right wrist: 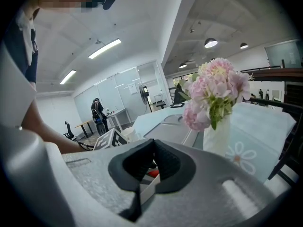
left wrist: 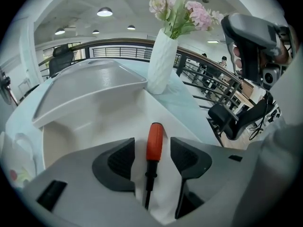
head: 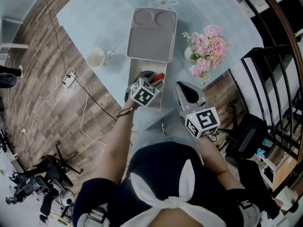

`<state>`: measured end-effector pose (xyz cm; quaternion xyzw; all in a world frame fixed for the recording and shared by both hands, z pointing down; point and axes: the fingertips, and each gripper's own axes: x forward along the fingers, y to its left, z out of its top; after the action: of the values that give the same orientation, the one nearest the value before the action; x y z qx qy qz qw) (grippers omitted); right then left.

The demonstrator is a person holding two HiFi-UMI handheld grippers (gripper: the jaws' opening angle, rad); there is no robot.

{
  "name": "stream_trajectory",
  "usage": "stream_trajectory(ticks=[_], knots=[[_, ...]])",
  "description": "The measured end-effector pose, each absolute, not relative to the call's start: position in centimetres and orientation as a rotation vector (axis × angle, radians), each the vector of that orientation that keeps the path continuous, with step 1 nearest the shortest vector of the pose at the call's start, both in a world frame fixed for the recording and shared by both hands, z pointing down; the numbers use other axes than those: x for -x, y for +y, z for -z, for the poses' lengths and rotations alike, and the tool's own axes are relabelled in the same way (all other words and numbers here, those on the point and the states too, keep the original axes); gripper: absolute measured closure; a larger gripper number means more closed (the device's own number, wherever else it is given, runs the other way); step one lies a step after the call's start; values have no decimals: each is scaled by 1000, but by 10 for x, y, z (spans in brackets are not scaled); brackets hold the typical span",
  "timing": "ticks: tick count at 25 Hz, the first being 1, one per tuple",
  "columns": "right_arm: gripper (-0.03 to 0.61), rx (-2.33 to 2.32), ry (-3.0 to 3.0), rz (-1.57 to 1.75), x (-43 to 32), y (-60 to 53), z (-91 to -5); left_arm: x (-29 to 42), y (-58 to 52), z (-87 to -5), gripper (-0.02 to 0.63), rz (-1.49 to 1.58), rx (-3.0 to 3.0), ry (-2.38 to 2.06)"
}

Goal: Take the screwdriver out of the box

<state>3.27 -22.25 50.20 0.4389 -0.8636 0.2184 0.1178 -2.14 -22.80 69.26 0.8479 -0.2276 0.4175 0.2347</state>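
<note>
A pale-blue worktop carries a grey tray centrally, a white box just beside it toward the near edge, a cup by the left edge and a vase of pink flowers by the right edge.

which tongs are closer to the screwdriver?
Left. Left tongs straddle the screwdriver handle in the box, pads clear; right tongs sit shut beside the box.

Grey tray on pale table, white cup, pink flowers in white vase

Left gripper: grey jaws stood apart, pads clear of the handle.
Screwdriver: red-handled, black-shafted, lay between them on the white box floor.
Beyond the box's far edge: grey plastic tray, white ribbed vase of pink flowers.
</note>
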Motion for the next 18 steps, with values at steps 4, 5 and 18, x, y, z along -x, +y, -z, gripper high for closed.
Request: stream_trajectory(ticks=[4, 5, 18], knots=[[580, -1290, -2519, -651, -33, -222, -504, 22, -230, -694, 399, -1160, -2342, -649], [580, -1291, -2517, -651, -33, -222, -505, 23, -231, -695, 410, -1162, -2345, -660], [580, -1301, -2510, -640, -33, -223, -504, 19, -226, -698, 505, -1188, -2387, -689]])
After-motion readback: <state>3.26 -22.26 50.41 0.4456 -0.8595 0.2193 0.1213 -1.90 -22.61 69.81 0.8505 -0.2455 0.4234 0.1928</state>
